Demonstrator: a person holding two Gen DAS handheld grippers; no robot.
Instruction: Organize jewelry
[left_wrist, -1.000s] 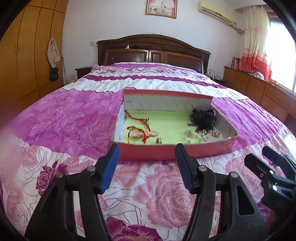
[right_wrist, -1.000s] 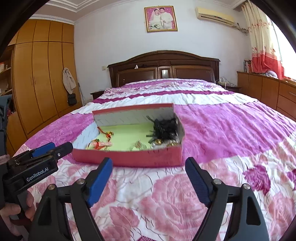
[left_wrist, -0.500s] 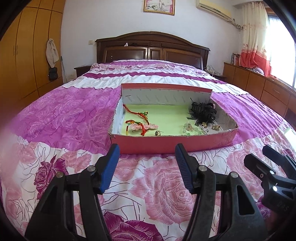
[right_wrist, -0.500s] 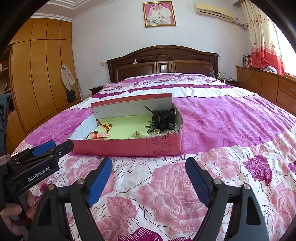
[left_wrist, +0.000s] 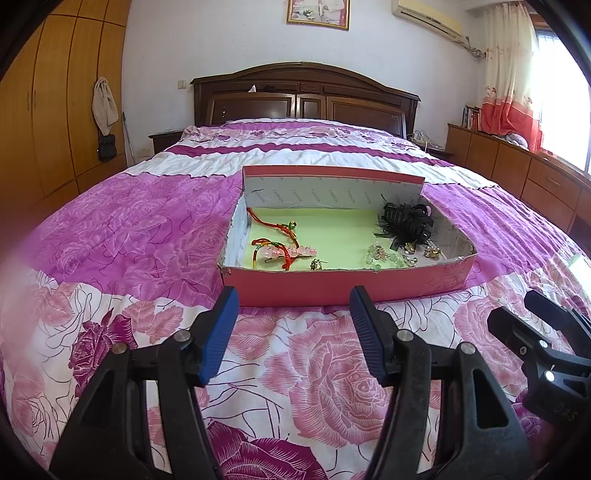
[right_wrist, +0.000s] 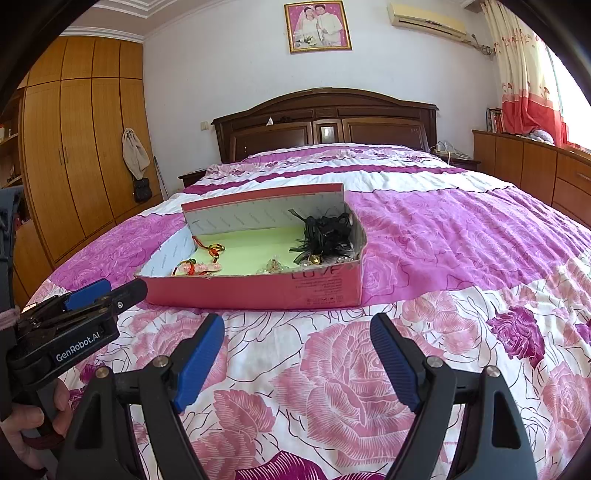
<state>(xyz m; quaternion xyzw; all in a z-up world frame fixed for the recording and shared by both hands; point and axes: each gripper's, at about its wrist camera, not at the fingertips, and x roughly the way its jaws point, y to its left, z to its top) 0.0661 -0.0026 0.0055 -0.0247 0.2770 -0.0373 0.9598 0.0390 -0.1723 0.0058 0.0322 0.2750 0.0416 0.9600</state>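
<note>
Shallow pink cardboard box (left_wrist: 343, 288) on rose-patterned quilt (left_wrist: 317, 384); bare quilt all round. Left gripper (left_wrist: 293, 332) and right gripper (right_wrist: 297, 360) gaping, empty, short of near wall.

Small gold and clear pieces (left_wrist: 406, 254): too small to be told apart, partly overlapped by black feathered hair clip (left_wrist: 406, 221).
Pink cardboard box (right_wrist: 258, 291): floor partly hidden behind near wall in right view.
Right hand-held gripper (left_wrist: 546, 332): cut off by left view's edge.
</note>
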